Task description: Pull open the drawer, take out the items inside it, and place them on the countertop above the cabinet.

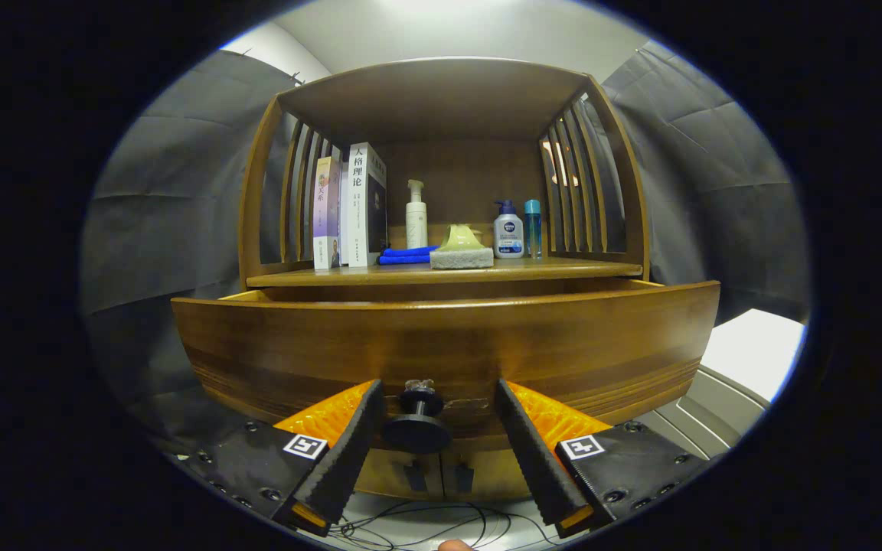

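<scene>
Booth walled in grey-black cloth; wooden cabinet [441,229] dead ahead, slatted sides, open shelf bay on top. The surface [563,269] above the drawer carries: two upright books [351,207] at the left, a white pump bottle [416,214] behind, a folded blue cloth [406,255], a green-topped sponge [461,249] near the front edge, a white-and-blue pump bottle [508,229] and a slim teal bottle [533,227] just beside it on the right.

Drawer [441,344] is pulled out toward the camera; its curved wooden front spans the width just ahead of the fingers. A gap shows between the drawer front and the surface edge, with pale inner side walls visible at both corners. Drawer contents hidden behind the front panel from this angle.

Claw [439,402] wide open, holding nothing. Black ribbed fingers [349,451] splay either side of the black round drawer knob [416,421], which sits between them, nearer the left finger, with neither pressing on it. Cables [426,524] on the floor below.
</scene>
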`<state>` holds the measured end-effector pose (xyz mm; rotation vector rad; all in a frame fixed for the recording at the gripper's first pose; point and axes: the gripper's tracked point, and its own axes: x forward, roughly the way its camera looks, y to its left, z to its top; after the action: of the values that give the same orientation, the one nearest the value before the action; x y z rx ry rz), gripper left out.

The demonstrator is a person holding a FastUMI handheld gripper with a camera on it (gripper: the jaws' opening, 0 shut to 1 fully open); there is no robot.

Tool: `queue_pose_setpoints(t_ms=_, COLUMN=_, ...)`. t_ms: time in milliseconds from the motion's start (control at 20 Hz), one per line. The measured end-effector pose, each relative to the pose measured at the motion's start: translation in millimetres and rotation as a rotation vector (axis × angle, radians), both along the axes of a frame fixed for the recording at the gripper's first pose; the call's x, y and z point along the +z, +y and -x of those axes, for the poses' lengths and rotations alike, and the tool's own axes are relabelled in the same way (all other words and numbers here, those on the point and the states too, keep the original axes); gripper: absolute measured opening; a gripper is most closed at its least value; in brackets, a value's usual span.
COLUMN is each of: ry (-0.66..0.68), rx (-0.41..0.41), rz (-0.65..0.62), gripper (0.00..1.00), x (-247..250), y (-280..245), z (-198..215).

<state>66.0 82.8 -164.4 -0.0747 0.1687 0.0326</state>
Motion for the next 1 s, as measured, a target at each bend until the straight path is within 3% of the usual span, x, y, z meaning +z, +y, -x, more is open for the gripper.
queue_pose_setpoints(t_ms=1000, ry=0.013, rx=-0.018, rz=0.01, gripper=0.95, x=-1, y=0, z=-66)
